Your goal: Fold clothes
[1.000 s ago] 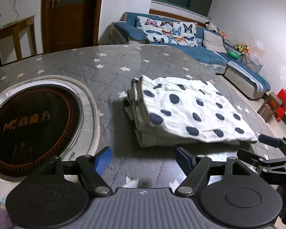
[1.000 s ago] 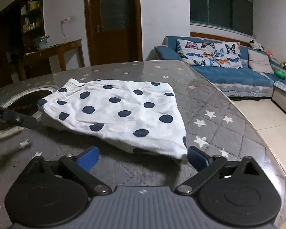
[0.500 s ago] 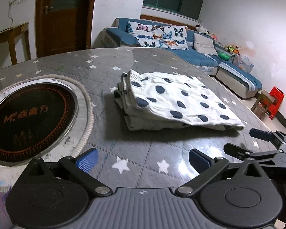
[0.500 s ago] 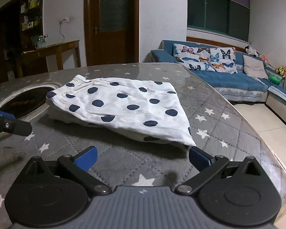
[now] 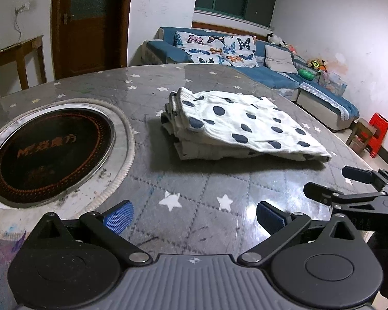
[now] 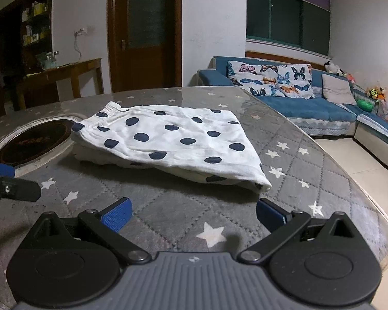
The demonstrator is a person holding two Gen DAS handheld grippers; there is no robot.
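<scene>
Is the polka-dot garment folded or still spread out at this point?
Folded. The polka-dot garment lies as a compact stack on the table, several layers showing at its near edge; both claws are open and clear of it.

round cooktop (image 5: 51, 152), orange lettering, perhaps "M", rest illegible

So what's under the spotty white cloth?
The folded white cloth with dark dots lies on the grey star-patterned table. More folded layers show at its edge; anything between them is hidden.
</scene>
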